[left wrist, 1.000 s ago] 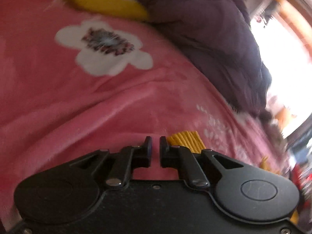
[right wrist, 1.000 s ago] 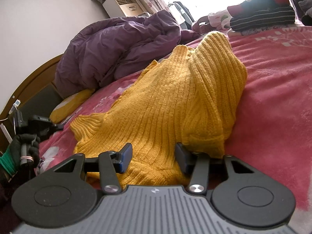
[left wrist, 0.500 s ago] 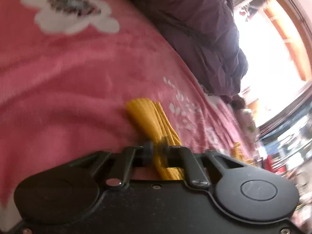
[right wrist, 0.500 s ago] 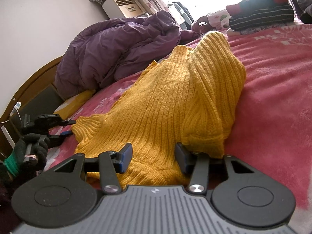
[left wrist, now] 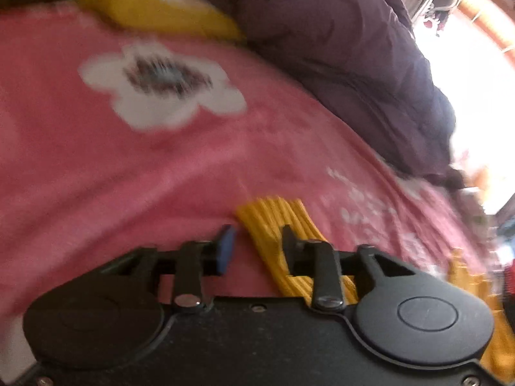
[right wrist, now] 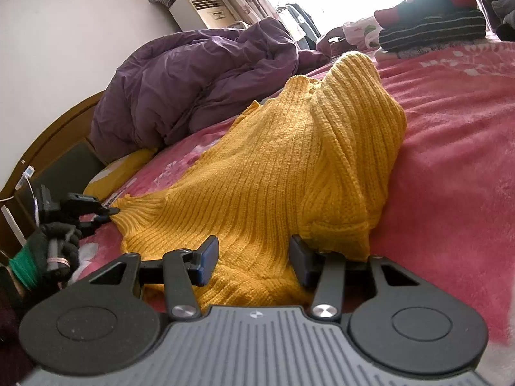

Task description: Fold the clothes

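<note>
bed (right wrist: 450, 160), pink blanket | on it: yellow sweater (right wrist: 289, 167), purple duvet (right wrist: 193, 90), folded clothes (right wrist: 431, 29)

The left gripper (left wrist: 256, 241) has just been opening; its jaws stand apart over a pink blanket (left wrist: 96, 173) with a white flower print (left wrist: 161, 87). A ribbed yellow sweater cuff (left wrist: 276, 225) lies between them, against the right finger, clear of the left. Beyond lie a purple duvet (left wrist: 354, 64) and a yellow pillow (left wrist: 154, 9). The view is blurred.

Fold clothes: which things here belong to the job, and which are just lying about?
Job:
yellow sweater
left gripper
right gripper

Lying about:
purple duvet
yellow pillow
folded dark clothes
heater
pink blanket
</note>
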Available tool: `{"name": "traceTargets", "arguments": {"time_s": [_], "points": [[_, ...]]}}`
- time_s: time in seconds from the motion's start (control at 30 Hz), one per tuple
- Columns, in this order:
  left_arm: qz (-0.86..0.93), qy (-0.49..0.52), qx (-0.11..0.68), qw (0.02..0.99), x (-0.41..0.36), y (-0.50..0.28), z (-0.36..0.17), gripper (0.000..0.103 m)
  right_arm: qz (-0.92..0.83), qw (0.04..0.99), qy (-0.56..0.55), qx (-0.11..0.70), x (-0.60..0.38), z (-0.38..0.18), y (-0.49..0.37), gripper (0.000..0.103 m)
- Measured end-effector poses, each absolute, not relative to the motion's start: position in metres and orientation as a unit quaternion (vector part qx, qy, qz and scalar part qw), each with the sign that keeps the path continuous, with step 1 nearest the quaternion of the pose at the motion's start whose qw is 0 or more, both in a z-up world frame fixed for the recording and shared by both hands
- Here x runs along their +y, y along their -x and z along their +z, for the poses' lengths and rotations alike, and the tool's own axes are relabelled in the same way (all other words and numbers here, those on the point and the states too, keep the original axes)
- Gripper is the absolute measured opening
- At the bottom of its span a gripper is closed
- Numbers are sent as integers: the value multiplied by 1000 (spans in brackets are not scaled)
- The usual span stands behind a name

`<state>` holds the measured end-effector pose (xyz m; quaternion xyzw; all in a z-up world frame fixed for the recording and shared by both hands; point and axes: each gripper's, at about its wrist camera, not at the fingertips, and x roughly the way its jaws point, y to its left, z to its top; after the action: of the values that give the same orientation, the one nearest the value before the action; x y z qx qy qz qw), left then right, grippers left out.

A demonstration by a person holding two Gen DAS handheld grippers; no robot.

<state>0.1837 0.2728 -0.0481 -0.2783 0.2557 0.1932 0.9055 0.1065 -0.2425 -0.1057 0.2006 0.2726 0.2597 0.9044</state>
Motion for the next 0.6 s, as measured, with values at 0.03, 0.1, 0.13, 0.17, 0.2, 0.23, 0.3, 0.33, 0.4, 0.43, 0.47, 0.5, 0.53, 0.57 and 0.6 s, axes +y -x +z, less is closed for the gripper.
{"name": "traceTargets", "arguments": {"time_s": [0.03,0.1,0.13,0.17,0.2,0.23,0.3,0.33,0.4,0.43,0.47,0.5,0.53,0.57,0.6], "points": [[190,263,251,912,265,-181,-40,35,258,906,-197,272,-241,-105,-106,49],[172,254,238,921,242,-169,-26,51,253,910,-183,274,-237,-104,-104,49],[156,258,240,923,230,-164,-22,52,250,913,-172,274,-234,-102,-102,48],[134,261,249,923,216,-160,-21,56,245,915,-162,275,-231,-101,-101,49],[113,262,262,922,200,-158,-20,61,241,918,-152,277,-228,-99,-100,49],[87,259,273,922,181,-153,-19,62,235,920,-141,280,-225,-96,-99,49],[38,236,286,928,148,-148,-18,70,224,923,-118,289,-217,-90,-96,50],[20,222,292,930,134,-148,-17,71,217,924,-106,295,-214,-86,-93,53],[-14,193,296,935,112,-153,-19,71,201,929,-90,299,-209,-75,-85,55],[-25,177,295,939,102,-156,-20,71,197,934,-75,288,-207,-67,-79,55],[-19,161,295,942,94,-158,-21,71,193,939,-61,278,-204,-59,-73,55],[-22,149,296,943,88,-162,-24,71,188,944,-44,268,-201,-51,-68,55],[-29,145,300,942,85,-166,-27,71,180,949,-17,260,-197,-43,-69,55],[-34,149,305,940,83,-170,-29,71,168,953,16,250,-192,-35,-72,55],[-38,152,310,938,82,-175,-32,71,155,957,46,241,-188,-27,-76,55]]}}
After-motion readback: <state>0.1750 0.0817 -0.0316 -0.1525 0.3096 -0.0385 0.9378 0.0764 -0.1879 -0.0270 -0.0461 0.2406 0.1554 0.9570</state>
